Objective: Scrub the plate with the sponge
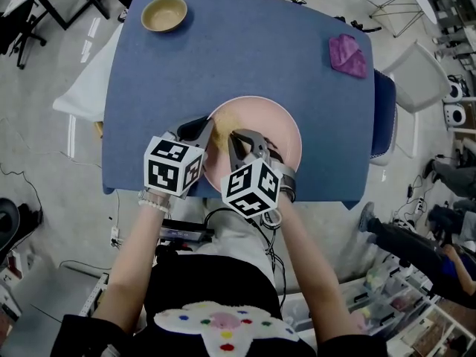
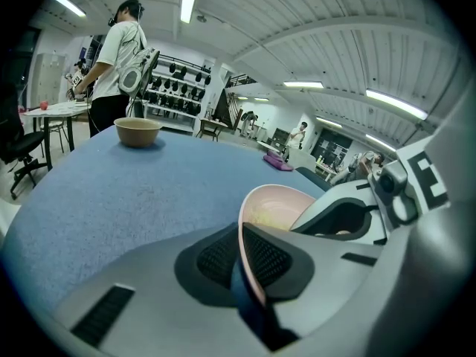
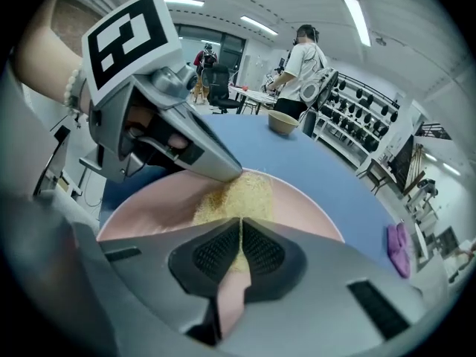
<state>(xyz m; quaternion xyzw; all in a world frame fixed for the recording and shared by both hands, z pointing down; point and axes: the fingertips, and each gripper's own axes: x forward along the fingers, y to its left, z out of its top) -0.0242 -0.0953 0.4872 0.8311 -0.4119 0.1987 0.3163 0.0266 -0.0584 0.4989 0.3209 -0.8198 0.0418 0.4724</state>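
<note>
- we've got a round pale pink plate (image 1: 286,136) sitting on the blue fabric-topped table (image 1: 245,43), right at the near edge in front of us.
- our left gripper (image 2: 242,255) has its jaws clamped on the plate's left rim. one ribbed pad is inside the rim and one outside, both pressing on it.
- our right gripper (image 3: 241,248) is pinching a yellow, grainy-looking sponge (image 3: 238,195). its jaws are almost together and the sponge is squeezed thin between the pads.
- the sponge lies against the inside of the plate, on the left part, with its far edge just beside the tip of the left gripper.
- both grippers crowd over the near-left part of the plate, close beside each other.
- way off at the far left corner there's a small round tan bowl (image 1: 164,13), and over at the far right a crumpled purple cloth (image 1: 347,54), both well apart from the plate.
</note>
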